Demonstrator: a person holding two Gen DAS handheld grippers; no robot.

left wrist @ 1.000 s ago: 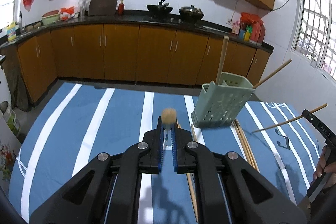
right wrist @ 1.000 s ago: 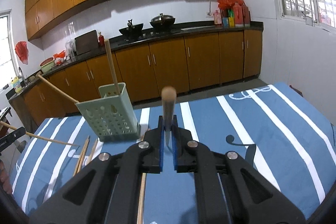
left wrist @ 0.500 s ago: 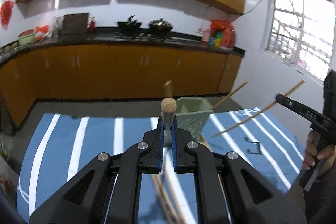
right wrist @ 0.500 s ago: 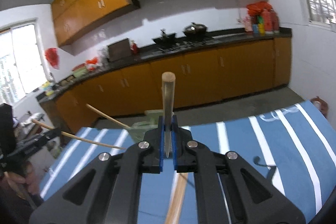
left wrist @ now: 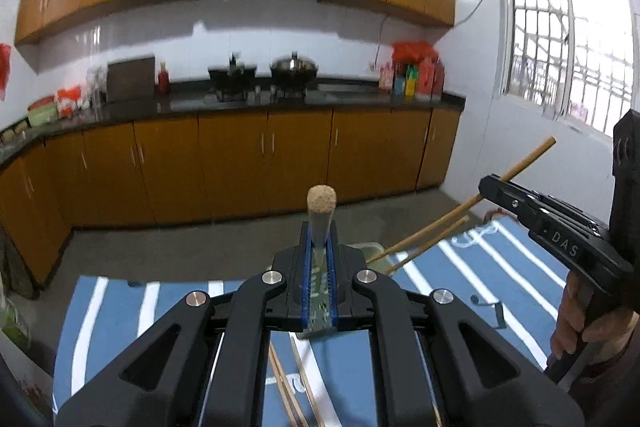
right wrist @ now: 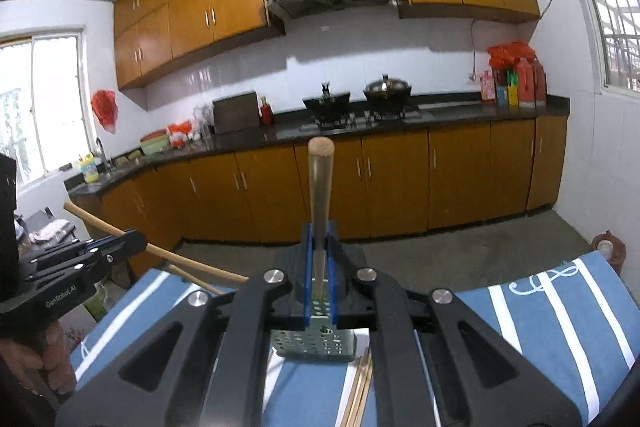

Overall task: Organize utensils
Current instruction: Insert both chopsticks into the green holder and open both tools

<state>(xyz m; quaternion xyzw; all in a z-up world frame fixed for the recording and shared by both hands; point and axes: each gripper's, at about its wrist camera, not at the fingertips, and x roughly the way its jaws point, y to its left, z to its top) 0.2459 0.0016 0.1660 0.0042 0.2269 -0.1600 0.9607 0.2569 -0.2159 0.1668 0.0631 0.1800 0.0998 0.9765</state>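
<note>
My left gripper (left wrist: 320, 247) is shut on a wooden chopstick (left wrist: 321, 203) that points straight ahead. My right gripper (right wrist: 319, 247) is shut on another wooden chopstick (right wrist: 320, 187). Both are raised over the pale green perforated utensil holder (right wrist: 316, 341), which is mostly hidden behind the jaws; a bit of it shows in the left wrist view (left wrist: 368, 249). Two chopsticks (left wrist: 424, 239) lean out of the holder. The right gripper (left wrist: 486, 185) shows at the right of the left wrist view with its chopstick crossing it. The left gripper (right wrist: 136, 239) shows at the left of the right wrist view.
Several loose chopsticks (left wrist: 288, 387) lie on the blue white-striped tablecloth (left wrist: 116, 331) beside the holder, also seen in the right wrist view (right wrist: 360, 387). Wooden kitchen cabinets (left wrist: 240, 163) and a dark counter with pots stand beyond the table.
Both grippers have risen and tilted upward with their chopsticks, closing in over the holder. The holder has slipped from open view to behind the jaws.
</note>
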